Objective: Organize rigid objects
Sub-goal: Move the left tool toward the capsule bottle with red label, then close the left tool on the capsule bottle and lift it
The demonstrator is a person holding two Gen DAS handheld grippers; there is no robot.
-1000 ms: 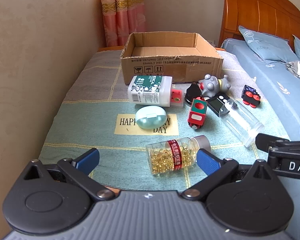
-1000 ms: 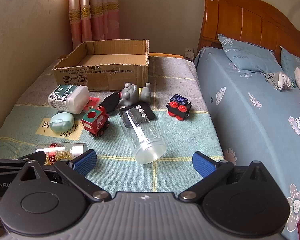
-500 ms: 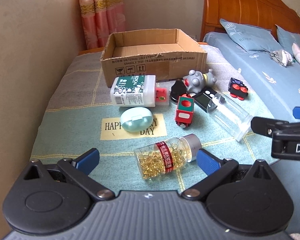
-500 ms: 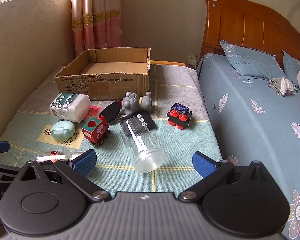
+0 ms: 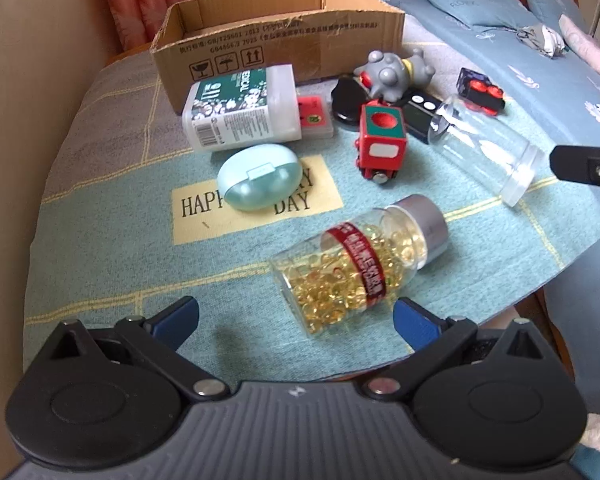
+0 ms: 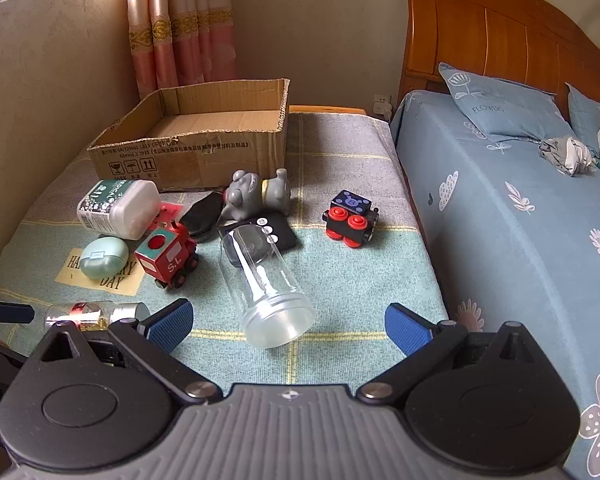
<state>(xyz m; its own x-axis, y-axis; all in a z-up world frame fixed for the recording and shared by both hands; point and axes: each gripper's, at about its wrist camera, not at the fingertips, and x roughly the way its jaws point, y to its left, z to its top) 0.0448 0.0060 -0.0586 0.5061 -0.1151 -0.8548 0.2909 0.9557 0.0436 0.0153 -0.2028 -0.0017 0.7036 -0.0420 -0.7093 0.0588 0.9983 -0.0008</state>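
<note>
The left gripper (image 5: 296, 316) is spread wide and empty, low over the blanket (image 5: 100, 272) with the capsule bottle (image 5: 360, 268) lying on its side between its fingers at 1 o'clock, seemingly lined up for a grasp; the right gripper (image 6: 288, 322), equally spread and empty, frames the clear jar (image 6: 266, 284) lying at 12 o'clock. The cardboard box (image 6: 188, 152) sits open and empty beyond the toys, presumably the place they belong.

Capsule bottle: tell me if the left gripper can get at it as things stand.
Probably yes. The capsule bottle lies on its side just ahead of the open left gripper, with only bare cloth between them and nothing on top.
</note>
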